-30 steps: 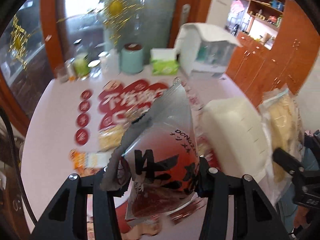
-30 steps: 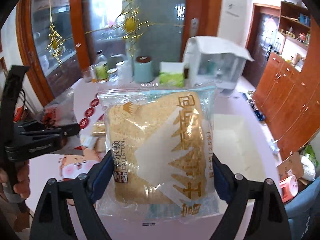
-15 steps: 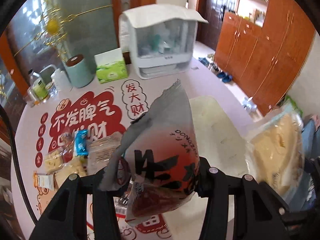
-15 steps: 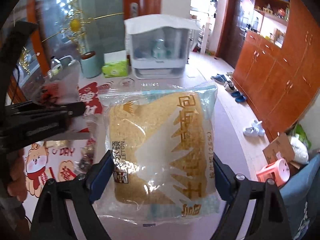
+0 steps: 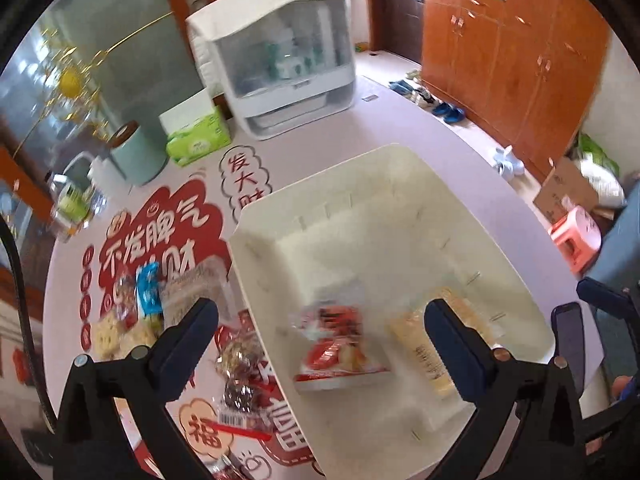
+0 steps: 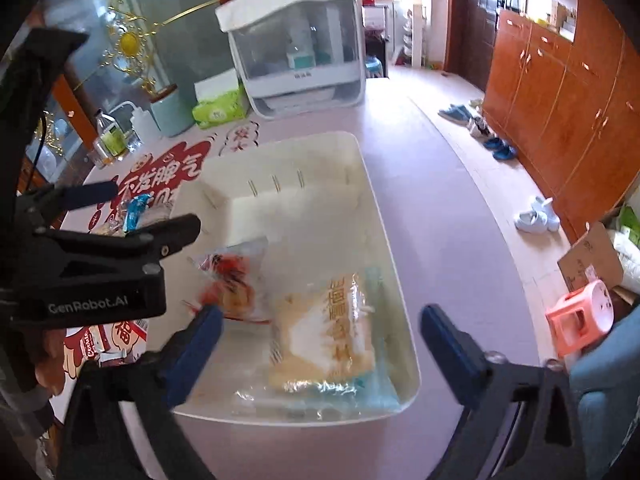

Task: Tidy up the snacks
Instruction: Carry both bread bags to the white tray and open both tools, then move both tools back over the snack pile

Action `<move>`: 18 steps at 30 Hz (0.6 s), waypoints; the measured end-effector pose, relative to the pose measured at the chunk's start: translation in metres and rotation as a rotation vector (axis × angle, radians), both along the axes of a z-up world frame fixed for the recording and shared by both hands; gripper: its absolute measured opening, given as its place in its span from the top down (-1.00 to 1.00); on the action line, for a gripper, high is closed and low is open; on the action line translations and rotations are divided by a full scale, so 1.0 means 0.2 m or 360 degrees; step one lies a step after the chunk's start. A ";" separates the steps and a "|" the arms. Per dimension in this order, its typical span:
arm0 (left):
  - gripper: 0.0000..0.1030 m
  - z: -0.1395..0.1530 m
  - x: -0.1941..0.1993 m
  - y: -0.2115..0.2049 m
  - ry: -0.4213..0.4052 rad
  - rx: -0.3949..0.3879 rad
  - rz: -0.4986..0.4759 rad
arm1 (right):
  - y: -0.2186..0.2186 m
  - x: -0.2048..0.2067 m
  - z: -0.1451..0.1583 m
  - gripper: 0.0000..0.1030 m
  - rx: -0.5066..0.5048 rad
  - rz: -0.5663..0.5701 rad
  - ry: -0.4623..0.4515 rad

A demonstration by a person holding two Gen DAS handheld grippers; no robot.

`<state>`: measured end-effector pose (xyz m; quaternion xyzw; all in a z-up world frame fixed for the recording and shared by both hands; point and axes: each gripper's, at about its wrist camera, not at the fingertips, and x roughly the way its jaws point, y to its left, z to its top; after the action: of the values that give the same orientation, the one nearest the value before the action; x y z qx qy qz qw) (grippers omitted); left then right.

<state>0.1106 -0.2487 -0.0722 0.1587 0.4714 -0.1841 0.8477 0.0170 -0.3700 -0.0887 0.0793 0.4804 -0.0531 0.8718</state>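
A white plastic bin (image 5: 352, 184) (image 6: 404, 300) stands on the pink table. A red snack bag (image 5: 340, 344) (image 6: 232, 280) and a yellow bread packet (image 5: 428, 352) (image 6: 324, 340) lie inside it. My left gripper (image 5: 320, 320) is open and empty above the bin's near left part. My right gripper (image 6: 320, 328) is open and empty above the bread packet. The left gripper also shows at the left of the right wrist view (image 6: 104, 248). Several loose snacks (image 5: 148, 300) lie on the table left of the bin.
A white appliance with a clear front (image 5: 280, 64) (image 6: 300, 56), a green tissue pack (image 5: 196, 136), a teal canister (image 5: 136, 152) and bottles (image 6: 112, 136) stand at the table's far side. A pink stool (image 6: 580, 316), shoes and wooden cupboards are on the right.
Both grippers moved over the bin and opened. The red snack bag dropped from the left gripper and the bread packet from the right one; both now lie in the bin.
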 end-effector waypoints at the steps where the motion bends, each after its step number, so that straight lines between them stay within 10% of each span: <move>1: -0.99 0.01 -0.02 0.03 -0.0003 -0.0039 0.0029 | 0.02 0.00 0.00 -1.00 0.0004 0.0018 -0.0003; 8: -0.99 0.09 -0.14 0.25 -0.0053 -0.0277 0.0224 | 0.06 -0.05 0.00 -1.00 0.0068 0.0036 -0.0007; 18: -0.96 0.11 -0.27 0.52 -0.0105 -0.0236 0.0315 | 0.11 -0.08 0.06 -1.00 0.0121 -0.0063 -0.0072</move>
<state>0.0574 -0.1454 -0.0507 0.0545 0.4417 -0.1287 0.8862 0.0002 -0.3483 -0.0761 0.1229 0.4606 -0.0502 0.8776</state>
